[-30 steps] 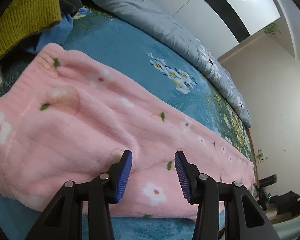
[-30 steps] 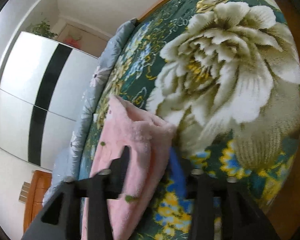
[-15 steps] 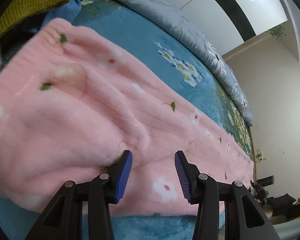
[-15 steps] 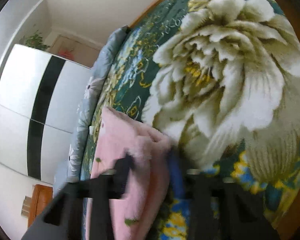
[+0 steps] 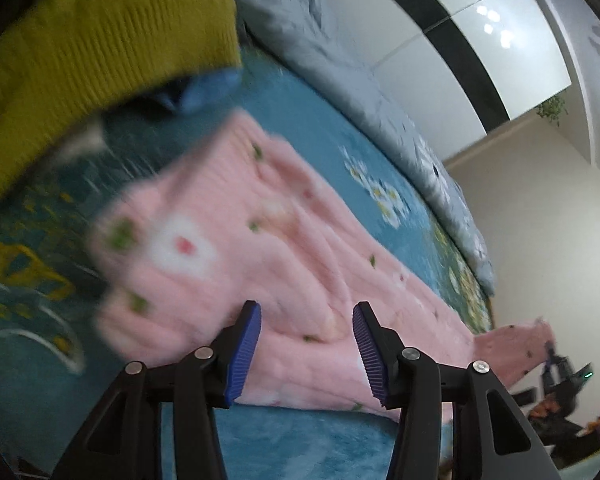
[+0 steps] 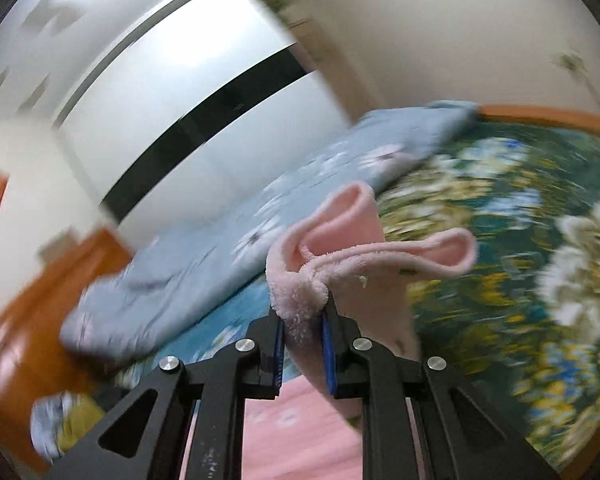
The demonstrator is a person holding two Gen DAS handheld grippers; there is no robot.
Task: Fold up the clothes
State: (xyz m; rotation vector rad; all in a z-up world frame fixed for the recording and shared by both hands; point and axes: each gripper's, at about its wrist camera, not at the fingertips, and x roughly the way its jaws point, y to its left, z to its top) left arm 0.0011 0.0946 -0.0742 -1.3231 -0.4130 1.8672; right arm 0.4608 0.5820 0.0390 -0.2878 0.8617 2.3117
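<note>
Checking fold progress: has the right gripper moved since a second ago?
Yes. The right gripper, jaws shut on the pink garment, has lifted its end off the floral bedspread; the wardrobe now fills much more of the right wrist view.

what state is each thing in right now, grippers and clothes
left gripper: open, holding nothing, over the pink garment
right gripper: shut on the pink garment's end
pink garment: stretched along the bed, one end lifted and bunched
yellow knit: piled, not folded flat
grey quilt: rumpled along the bed's far side
</note>
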